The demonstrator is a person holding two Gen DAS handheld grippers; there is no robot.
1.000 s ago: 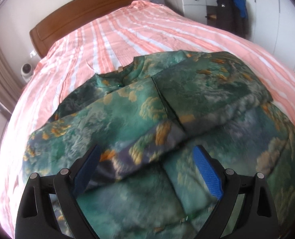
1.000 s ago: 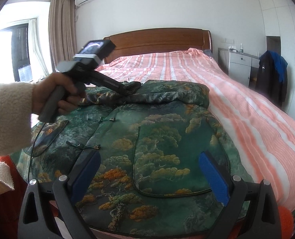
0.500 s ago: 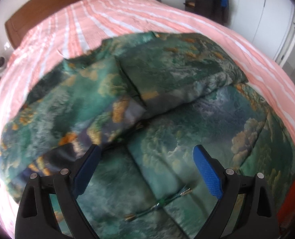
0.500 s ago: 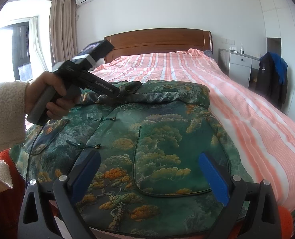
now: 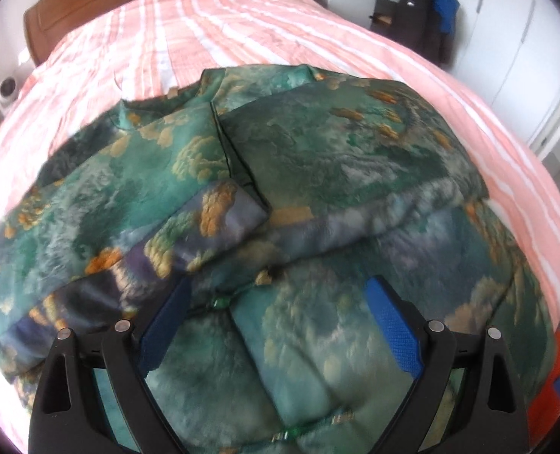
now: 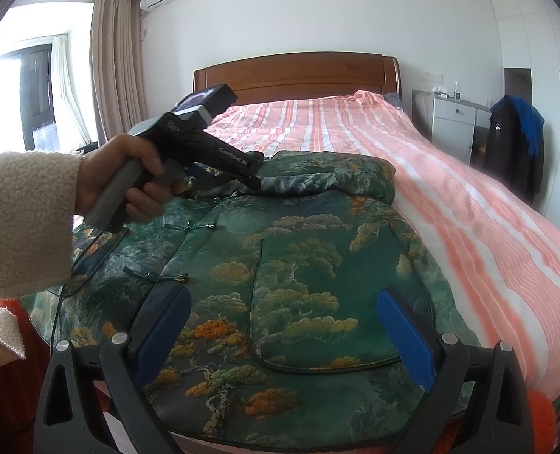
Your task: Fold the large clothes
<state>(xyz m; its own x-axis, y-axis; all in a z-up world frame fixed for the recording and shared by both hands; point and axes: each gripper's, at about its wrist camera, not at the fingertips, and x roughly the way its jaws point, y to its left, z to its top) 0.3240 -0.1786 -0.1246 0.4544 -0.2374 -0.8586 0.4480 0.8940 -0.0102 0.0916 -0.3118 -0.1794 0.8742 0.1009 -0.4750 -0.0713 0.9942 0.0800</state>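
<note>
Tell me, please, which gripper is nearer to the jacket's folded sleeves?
Left. The left gripper hangs right at the folded sleeves at the jacket's far end; the right gripper is back over the near hem, well short of them.

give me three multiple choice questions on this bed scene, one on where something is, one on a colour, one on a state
1. Where does the green patterned jacket lie?
A. over the chair
B. on the striped bedspread, at the near end of the bed
C. on the floor

2. What colour are the pads on the right gripper?
A. blue
B. red
C. white

3. How do the jaws of the left gripper stand?
A. shut on a sleeve
B. shut on nothing
C. open, with nothing between them

Answers:
1 B, since the right wrist view shows the jacket spread over the pink and white stripes nearest the camera.
2 A, since both pads show bright blue against the black frame.
3 C, since the left wrist view shows a wide gap between the pads, with jacket fabric only beyond it.
</note>
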